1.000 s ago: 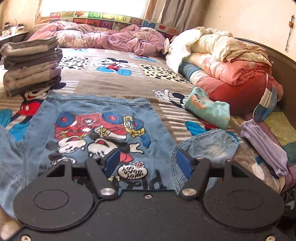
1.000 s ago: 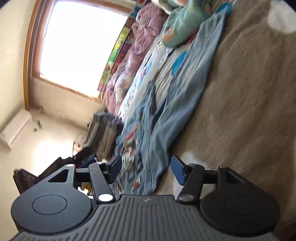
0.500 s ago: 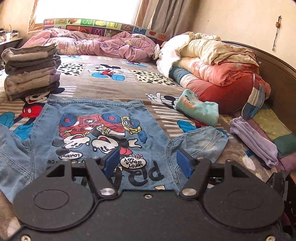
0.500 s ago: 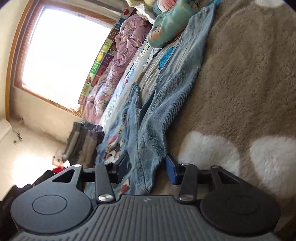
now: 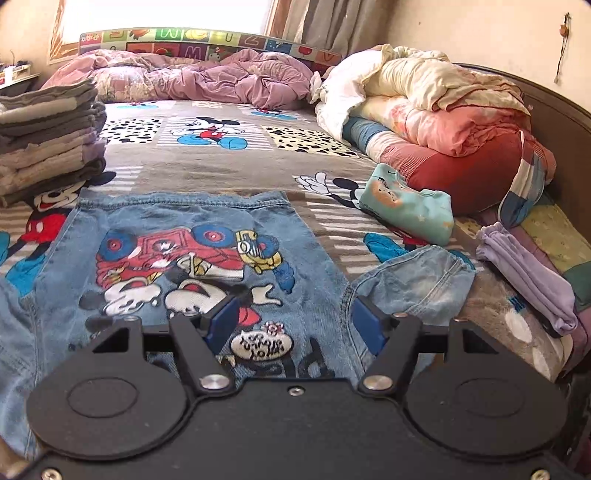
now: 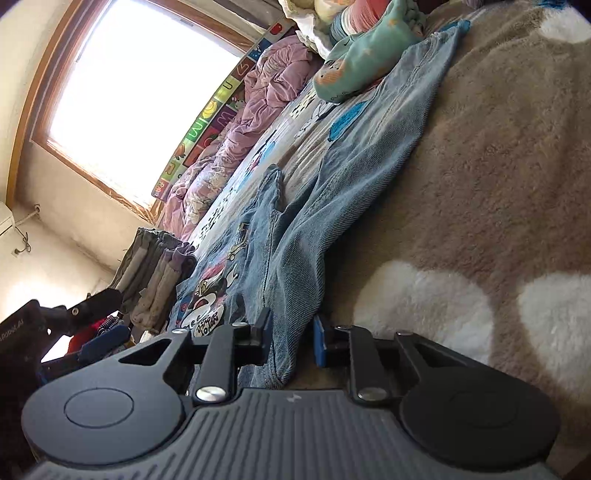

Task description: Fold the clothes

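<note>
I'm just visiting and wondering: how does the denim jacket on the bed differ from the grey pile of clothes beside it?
The denim jacket lies spread flat and unfolded; the grey pile is already folded and stacked.
The jacket is blue with a bright cartoon picture; the pile is plain grey and pale tones.
The jacket is one garment, its sleeve between the closing right tongs; the pile holds several, untouched.
Both rest on the same cartoon bedspread.

We see a bright window [image 6: 129, 96] in a cream wall [image 5: 480, 33], curtains [image 5: 314, 18] beside it, above a bed [image 5: 229, 162].
</note>
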The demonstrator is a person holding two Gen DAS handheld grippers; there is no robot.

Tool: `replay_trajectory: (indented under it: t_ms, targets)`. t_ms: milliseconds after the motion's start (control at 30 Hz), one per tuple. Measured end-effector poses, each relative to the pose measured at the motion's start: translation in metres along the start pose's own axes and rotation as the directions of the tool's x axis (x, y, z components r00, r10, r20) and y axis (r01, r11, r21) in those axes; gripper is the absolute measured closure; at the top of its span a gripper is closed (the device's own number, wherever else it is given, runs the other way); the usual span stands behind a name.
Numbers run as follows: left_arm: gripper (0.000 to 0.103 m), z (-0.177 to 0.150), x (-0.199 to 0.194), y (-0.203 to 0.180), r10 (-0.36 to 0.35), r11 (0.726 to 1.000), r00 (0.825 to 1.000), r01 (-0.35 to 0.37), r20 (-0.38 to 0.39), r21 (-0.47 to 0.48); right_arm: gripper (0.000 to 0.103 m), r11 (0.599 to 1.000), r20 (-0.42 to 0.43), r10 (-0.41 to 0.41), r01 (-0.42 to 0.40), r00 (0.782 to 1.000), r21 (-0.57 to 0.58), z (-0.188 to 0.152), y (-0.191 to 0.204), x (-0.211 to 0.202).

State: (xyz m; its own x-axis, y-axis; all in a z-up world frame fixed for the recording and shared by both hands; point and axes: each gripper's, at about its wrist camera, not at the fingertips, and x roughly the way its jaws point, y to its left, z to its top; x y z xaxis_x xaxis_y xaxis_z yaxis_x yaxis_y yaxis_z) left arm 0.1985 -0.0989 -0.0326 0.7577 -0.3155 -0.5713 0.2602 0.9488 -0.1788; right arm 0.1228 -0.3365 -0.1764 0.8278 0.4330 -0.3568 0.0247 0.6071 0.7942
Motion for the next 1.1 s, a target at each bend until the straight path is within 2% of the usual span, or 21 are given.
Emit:
replay_trajectory:
  t_ms: [33,133,167,267,367,467,533,600,633,667,733,900,1000,1100]
  targets:
    - [0.036,0.008,0.012,-0.006,0.006,1.0,1.0,-0.006,-0.007,0.022,0.087,1.0,0.004,-0.001,0.001,1.0,-0.015,0.0,0.0,0.002]
    - [0.039,0.036,0.058,-0.026,0.036,0.994,0.999,-0.031,-0.041,0.1,0.088,0.996,0.008,-0.014,0.014,1.0,-0.084,-0.001,0.005,0.005]
    - [0.045,0.044,0.074,-0.033,0.048,0.991,0.997,-0.041,-0.054,0.125,0.088,0.994,0.011,-0.02,0.021,1.0,-0.105,-0.001,0.008,0.006]
    - [0.052,0.065,0.128,-0.051,0.09,0.981,0.989,-0.067,-0.119,0.183,0.085,0.987,0.013,-0.027,0.029,1.0,-0.158,0.0,0.017,0.008]
    - [0.06,0.079,0.176,-0.055,0.128,0.978,0.97,-0.089,-0.206,0.188,0.085,0.983,0.014,-0.029,0.031,0.999,-0.182,0.002,0.023,0.009]
    - [0.068,0.09,0.219,-0.053,0.156,0.979,0.943,-0.108,-0.295,0.173,0.085,0.982,0.004,-0.013,0.014,1.0,-0.189,0.002,0.026,0.01]
    - [0.07,0.092,0.237,-0.054,0.203,0.968,0.924,-0.14,-0.325,0.209,0.084,0.981,-0.002,-0.003,0.003,1.0,-0.194,0.003,0.028,0.011]
    - [0.083,0.093,0.247,-0.053,0.233,0.96,0.911,-0.159,-0.339,0.231,0.084,0.981,-0.005,0.006,-0.007,1.0,-0.196,0.004,0.03,0.013]
    - [0.094,0.093,0.25,-0.051,0.245,0.956,0.907,-0.168,-0.342,0.239,0.084,0.98,0.0,0.011,-0.011,1.0,-0.197,0.006,0.031,0.013]
    - [0.097,0.094,0.253,-0.05,0.252,0.954,0.905,-0.172,-0.344,0.245,0.084,0.98,0.005,0.016,-0.015,1.0,-0.197,0.007,0.031,0.013]
    - [0.099,0.096,0.249,-0.044,0.233,0.96,0.912,-0.159,-0.339,0.231,0.085,0.978,0.01,0.025,-0.022,1.0,-0.206,0.008,0.033,0.013]
    - [0.1,0.109,0.223,-0.022,0.15,0.984,0.945,-0.114,-0.292,0.135,0.086,0.956,0.029,0.043,-0.033,0.999,-0.292,0.006,0.045,0.007]
    - [0.1,0.114,0.204,-0.004,0.106,0.993,0.964,-0.09,-0.244,0.078,0.086,0.916,0.04,0.054,-0.034,0.998,-0.401,-0.001,0.061,0.003]
    - [0.1,0.115,0.188,0.016,0.095,0.995,0.973,-0.091,-0.211,0.027,0.086,0.861,0.044,0.069,-0.037,0.997,-0.507,-0.01,0.077,-0.003]
